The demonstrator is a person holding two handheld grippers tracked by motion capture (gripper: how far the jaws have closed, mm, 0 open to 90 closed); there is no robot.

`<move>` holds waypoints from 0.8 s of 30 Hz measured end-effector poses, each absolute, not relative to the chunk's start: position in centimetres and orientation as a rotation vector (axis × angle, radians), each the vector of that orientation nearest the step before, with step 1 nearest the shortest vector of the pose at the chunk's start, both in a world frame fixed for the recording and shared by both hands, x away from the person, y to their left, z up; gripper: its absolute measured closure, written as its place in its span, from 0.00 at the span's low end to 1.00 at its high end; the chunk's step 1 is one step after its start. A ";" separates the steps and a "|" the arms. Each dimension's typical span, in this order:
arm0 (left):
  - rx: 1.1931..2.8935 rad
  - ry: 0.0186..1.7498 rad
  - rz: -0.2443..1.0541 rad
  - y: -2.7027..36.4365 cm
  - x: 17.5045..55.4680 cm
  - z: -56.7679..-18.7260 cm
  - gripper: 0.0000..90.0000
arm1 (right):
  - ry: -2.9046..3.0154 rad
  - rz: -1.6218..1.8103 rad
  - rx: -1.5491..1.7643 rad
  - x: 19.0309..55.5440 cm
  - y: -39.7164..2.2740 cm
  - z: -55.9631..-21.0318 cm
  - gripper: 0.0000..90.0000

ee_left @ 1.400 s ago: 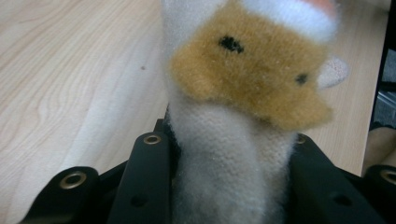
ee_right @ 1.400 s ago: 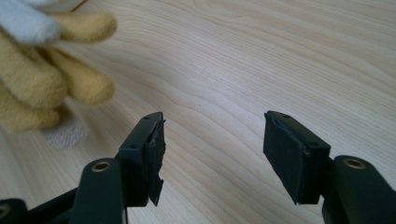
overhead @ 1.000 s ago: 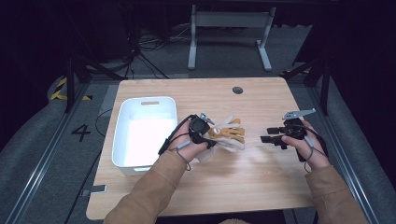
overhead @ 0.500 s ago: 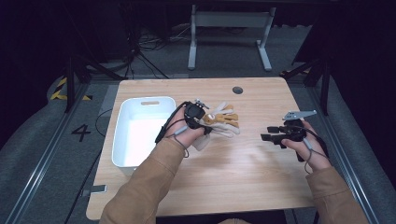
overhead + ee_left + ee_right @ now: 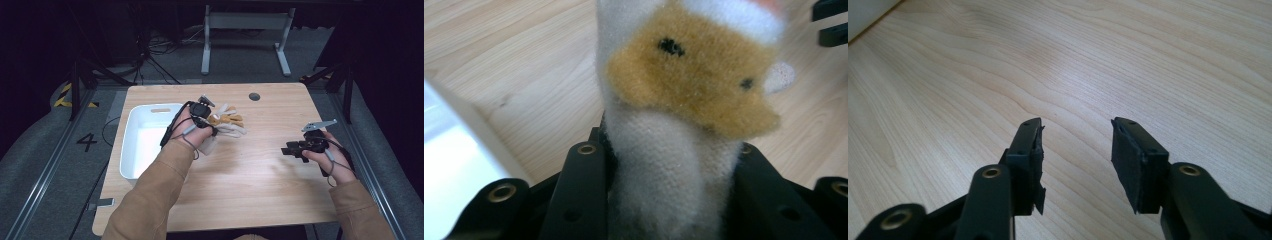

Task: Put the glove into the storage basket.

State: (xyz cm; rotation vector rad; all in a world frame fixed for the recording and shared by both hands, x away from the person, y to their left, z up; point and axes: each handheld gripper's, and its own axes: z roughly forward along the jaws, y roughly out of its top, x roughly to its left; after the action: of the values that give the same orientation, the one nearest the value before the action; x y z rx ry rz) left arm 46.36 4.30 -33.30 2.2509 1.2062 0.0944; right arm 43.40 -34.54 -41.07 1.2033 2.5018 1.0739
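Left gripper (image 5: 212, 119) pinches the plush toy (image 5: 689, 90) above the counter (image 5: 250, 190) — not yet in the white bin (image 5: 131, 150). Right gripper (image 5: 1075, 150) spread, has just been closing — nothing between its jaws.

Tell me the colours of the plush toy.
White and tan plush toy with black dots, clearest in the left gripper view.

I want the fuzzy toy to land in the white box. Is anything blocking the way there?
Nothing visible. The left gripper holds the plush toy just right of the white bin, with bare table between them.
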 end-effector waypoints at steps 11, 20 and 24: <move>2.161 1.352 0.069 5.5 47.3 -32.1 0.76 | 2.507 1.031 1.252 43.5 -34.1 -42.0 0.57; 2.130 1.400 0.057 6.6 46.9 -30.8 0.76 | 2.551 0.849 1.303 43.8 -33.9 -41.9 0.61; 2.118 1.465 0.072 7.5 47.0 -30.4 0.76 | 2.569 0.796 1.296 43.9 -33.7 -41.9 0.64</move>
State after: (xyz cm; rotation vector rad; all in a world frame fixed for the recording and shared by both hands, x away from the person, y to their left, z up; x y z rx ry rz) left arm 46.97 7.46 -30.37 2.1175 1.4654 0.0722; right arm 43.85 -33.74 -41.90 1.2960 2.5688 0.7963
